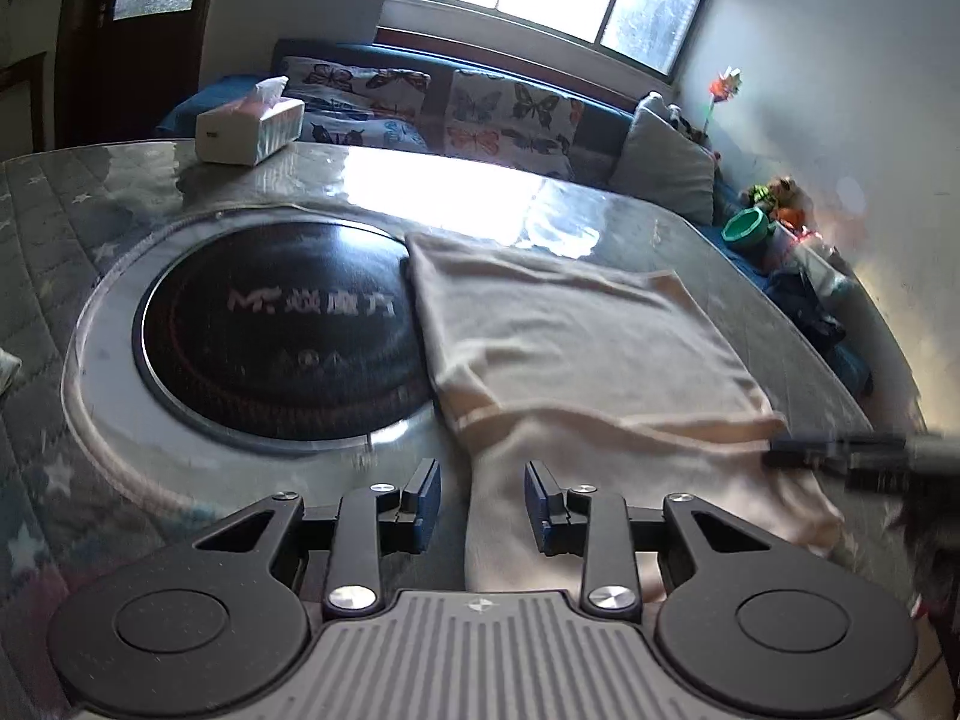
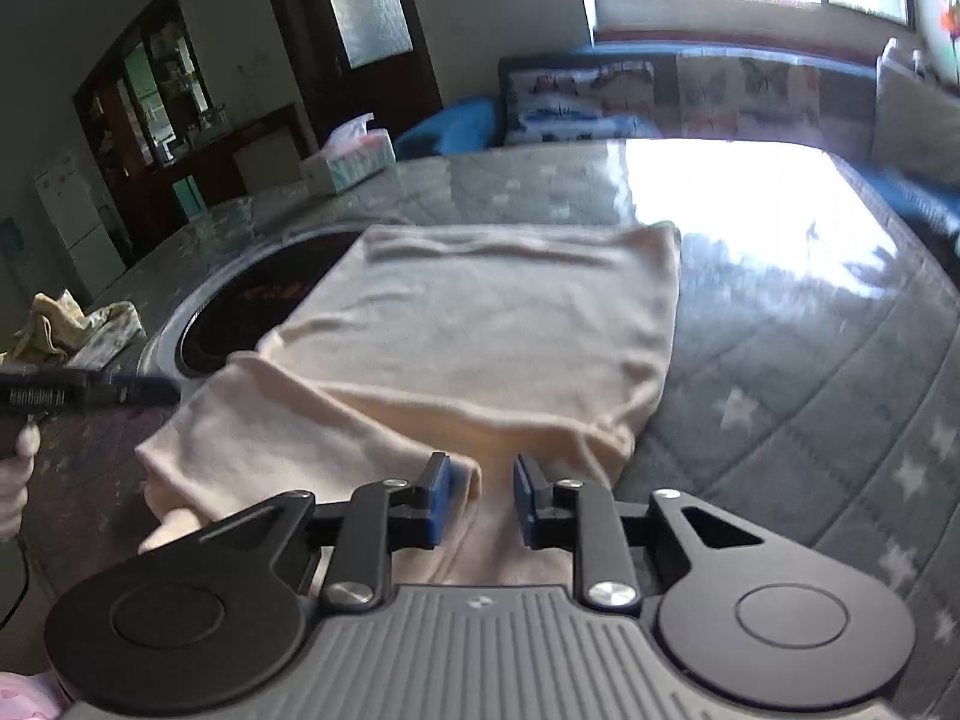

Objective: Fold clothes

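A cream garment [image 1: 588,354] lies partly folded on the table, its far part doubled over the near part. It also shows in the right wrist view [image 2: 480,336]. My left gripper [image 1: 483,498] is open and empty, above the garment's near left edge. My right gripper [image 2: 480,501] is open and empty, above the garment's near edge. The right gripper's fingertips [image 1: 798,456] show at the right of the left wrist view, by the garment's right side. The left gripper's fingertips [image 2: 138,393] show at the left of the right wrist view.
A black round cooktop [image 1: 276,324] is set into the table under the garment's left edge. A tissue box [image 1: 249,126] stands at the far left. A padded star-pattern cover [image 2: 840,396] lies on the table. A sofa with butterfly cushions [image 1: 510,114] runs behind. A crumpled cloth [image 2: 66,324] lies at the left.
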`<control>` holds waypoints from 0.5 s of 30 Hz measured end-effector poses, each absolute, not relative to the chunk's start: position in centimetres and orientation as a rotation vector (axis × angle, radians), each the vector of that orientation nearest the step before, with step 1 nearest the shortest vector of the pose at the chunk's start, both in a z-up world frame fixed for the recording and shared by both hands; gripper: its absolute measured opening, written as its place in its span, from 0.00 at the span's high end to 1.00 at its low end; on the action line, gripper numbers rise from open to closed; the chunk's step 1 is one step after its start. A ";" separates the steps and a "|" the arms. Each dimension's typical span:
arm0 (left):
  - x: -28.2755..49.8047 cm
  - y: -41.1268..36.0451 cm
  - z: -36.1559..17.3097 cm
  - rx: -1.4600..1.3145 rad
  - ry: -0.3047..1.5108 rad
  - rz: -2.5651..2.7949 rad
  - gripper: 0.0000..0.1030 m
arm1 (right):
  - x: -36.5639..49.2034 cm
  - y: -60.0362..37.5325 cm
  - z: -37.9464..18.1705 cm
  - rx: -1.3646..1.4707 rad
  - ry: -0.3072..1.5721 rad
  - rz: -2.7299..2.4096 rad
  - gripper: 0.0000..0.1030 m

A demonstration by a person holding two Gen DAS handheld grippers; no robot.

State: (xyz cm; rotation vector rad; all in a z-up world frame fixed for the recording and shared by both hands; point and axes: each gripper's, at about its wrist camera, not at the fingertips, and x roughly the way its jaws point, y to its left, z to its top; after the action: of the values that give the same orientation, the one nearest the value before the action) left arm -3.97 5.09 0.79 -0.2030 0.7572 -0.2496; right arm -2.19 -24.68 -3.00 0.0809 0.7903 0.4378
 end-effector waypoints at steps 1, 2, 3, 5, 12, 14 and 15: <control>-3.5 5.1 0.9 -0.208 0.754 -0.247 0.69 | -2.2 -24.6 -3.2 0.079 0.791 0.441 0.78; -3.0 5.1 0.9 -0.211 0.751 -0.243 0.69 | -2.3 -24.5 -3.3 0.076 0.792 0.445 0.78; -2.5 5.0 0.9 -0.213 0.748 -0.239 0.69 | -2.3 -24.5 -3.5 0.074 0.792 0.448 0.78; -1.5 5.0 0.5 -0.238 0.762 -0.255 0.69 | -2.4 -24.1 -3.4 0.055 0.790 0.455 0.90; 0.5 4.9 -1.1 -0.287 0.821 -0.262 0.68 | -3.2 -23.0 -1.9 -0.028 0.723 0.466 0.95; 0.7 4.9 -1.3 -0.294 0.815 -0.271 0.80 | -3.6 -22.7 -0.7 -0.060 0.668 0.458 0.95; 0.6 5.0 -1.3 -0.292 0.808 -0.267 0.85 | -3.9 -22.7 -0.2 -0.071 0.642 0.453 0.95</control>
State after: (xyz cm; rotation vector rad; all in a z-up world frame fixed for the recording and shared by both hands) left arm 0.64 4.95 -1.27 -0.2925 0.8078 -0.2669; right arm -3.87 -22.66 -0.17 -0.0706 0.6424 0.4530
